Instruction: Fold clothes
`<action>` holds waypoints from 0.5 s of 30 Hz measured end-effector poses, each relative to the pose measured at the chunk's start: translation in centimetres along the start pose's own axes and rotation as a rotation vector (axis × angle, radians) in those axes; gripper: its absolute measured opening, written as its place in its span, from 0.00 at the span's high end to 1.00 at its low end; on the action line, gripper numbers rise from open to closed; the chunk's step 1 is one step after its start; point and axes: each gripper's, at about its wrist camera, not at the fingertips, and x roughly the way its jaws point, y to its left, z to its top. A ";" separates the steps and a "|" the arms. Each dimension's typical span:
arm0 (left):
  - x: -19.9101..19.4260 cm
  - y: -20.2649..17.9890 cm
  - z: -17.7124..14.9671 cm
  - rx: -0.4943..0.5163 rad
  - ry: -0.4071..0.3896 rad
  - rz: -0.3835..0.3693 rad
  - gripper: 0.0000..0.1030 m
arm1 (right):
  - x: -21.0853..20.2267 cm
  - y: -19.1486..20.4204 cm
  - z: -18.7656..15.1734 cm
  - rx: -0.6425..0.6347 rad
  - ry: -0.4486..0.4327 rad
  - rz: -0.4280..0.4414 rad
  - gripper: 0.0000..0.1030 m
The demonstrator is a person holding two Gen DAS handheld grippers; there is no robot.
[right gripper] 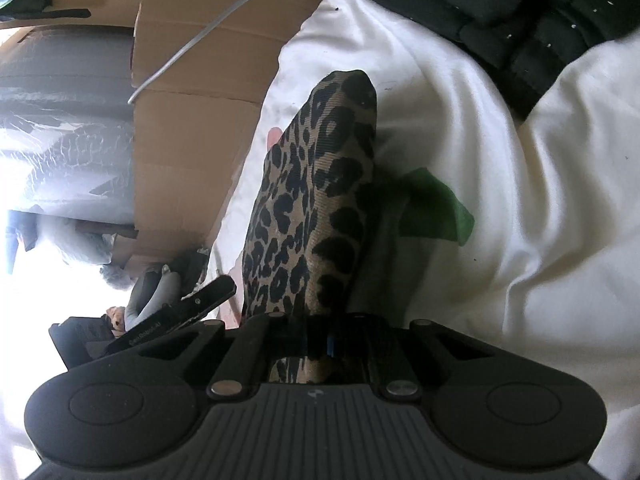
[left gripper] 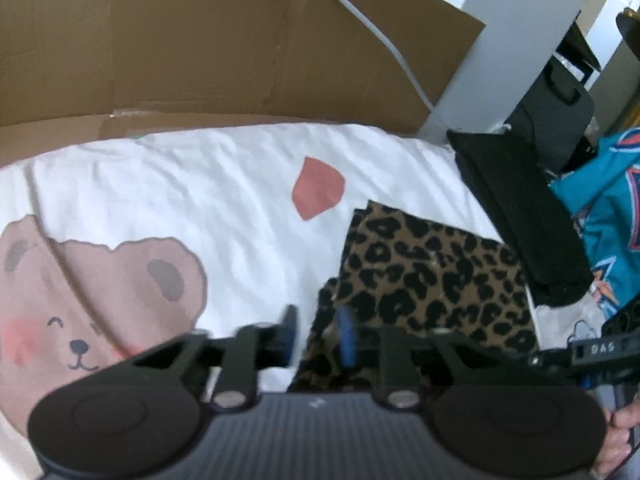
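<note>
Surface: white bedsheet (left gripper: 224, 184) with a printed bear face (left gripper: 92, 300) and a red patch (left gripper: 318, 188); brown cardboard (left gripper: 224, 40) stands behind it, grey cable (left gripper: 372, 32) running across it.
Task item: leopard-print garment (left gripper: 432, 276), lies on the sheet, already doubled into a roughly square stack, right of the bear print.
Other clothes: black folded garment (left gripper: 520, 224) just beside the leopard piece on its far-right side; teal jersey (left gripper: 612, 208) beyond that, not folded as far as I can tell.
Left gripper (left gripper: 318, 332): jaws parted, nothing pinched; hovers over the near-left edge of the leopard garment, blue pads either side of that edge but not pressing.
Right gripper (right gripper: 316, 344): clenched on a fold of the leopard-print garment (right gripper: 316, 184), cloth runs from between the jaws forward and rises off the sheet.
Also in right view: green patch (right gripper: 436, 208) on the sheet just beside the lifted cloth; left gripper's finger at lower left.
Step (judged): mid-fold of the leopard piece, right side holding, left side let go or regrasping.
Next move needs (judged): left jaws to close on the near edge, then both hands carry the cloth over together, keep edges aligned, lay flat.
Risk (judged): thin fold may slip or the stack may shift.
</note>
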 end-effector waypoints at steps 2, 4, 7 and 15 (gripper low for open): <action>0.9 -0.2 0.0 0.009 0.018 -0.020 0.52 | 0.0 0.0 0.0 0.000 0.000 0.001 0.94; 1.8 0.2 -0.1 -0.009 0.050 -0.050 0.52 | 0.0 0.0 0.1 0.000 0.000 0.001 0.94; 2.9 0.8 -0.5 -0.043 0.080 -0.085 0.48 | 0.0 -0.1 0.1 0.002 0.001 -0.001 0.94; 3.9 2.5 -0.9 -0.143 0.135 -0.184 0.48 | 0.0 -0.3 0.1 0.005 0.002 -0.005 0.94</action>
